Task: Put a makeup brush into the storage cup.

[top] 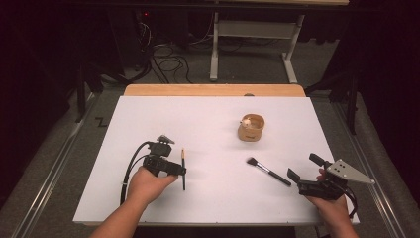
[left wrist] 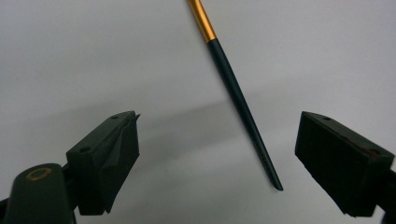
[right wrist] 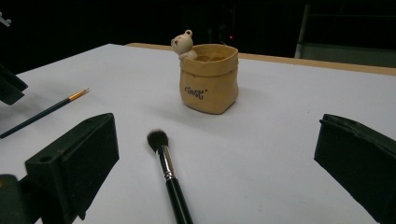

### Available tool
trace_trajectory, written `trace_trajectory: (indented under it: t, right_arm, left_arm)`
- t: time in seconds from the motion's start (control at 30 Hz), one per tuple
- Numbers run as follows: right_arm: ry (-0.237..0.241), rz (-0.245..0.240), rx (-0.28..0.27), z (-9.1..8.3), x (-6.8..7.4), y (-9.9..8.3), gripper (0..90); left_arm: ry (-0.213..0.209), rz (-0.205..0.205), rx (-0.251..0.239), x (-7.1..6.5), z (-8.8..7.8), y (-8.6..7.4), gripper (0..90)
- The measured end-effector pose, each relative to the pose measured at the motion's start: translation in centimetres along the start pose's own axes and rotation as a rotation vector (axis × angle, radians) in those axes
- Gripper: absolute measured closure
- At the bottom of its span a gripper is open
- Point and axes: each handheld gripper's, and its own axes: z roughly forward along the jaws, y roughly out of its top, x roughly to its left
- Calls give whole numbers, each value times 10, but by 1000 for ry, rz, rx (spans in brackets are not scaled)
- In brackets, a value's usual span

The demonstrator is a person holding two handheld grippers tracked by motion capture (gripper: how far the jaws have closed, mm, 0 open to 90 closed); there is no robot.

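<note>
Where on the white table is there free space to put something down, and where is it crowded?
The far left of the white table, beyond the thin brush and left of the bear cup, is bare. So is the middle strip between the thin brush and the makeup brush. It is crowded by the left hand-held gripper and right hand-held gripper.

Two brushes (one thin [top: 183, 168], one fluffy [top: 268, 171]), one tan bear cup [top: 250, 127], two hand-held grippers.
</note>
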Motion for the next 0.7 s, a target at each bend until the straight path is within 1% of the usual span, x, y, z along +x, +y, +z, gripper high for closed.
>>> trace_trajectory:
  t: [0.07, 0.23, 0.37, 0.4, 0.53, 0.63, 0.7]
  right_arm:
    - [2, 1, 1, 0, 0, 0, 3]
    - [1, 2, 0, 0, 0, 0, 3]
    - [3, 1, 0, 0, 0, 0, 3]
    - [4, 3, 1, 0, 0, 0, 3]
    - [4, 6, 1, 0, 0, 0, 4]
    - [4, 5, 2, 0, 0, 0, 4]
    - [4, 5, 2, 0, -1, 0, 4]
  left_arm:
    - [0, -5, 3, -2, 3, 2, 153]
    - [5, 1, 17, -5, 12, 6, 167]
    - [-2, -17, 15, -6, 17, 9, 202]
    - [0, -14, 19, -6, 17, 10, 206]
    - [3, -21, 16, -8, 21, 13, 230]
    - [5, -24, 17, -10, 22, 14, 281]
    - [12, -20, 23, -12, 24, 15, 345]
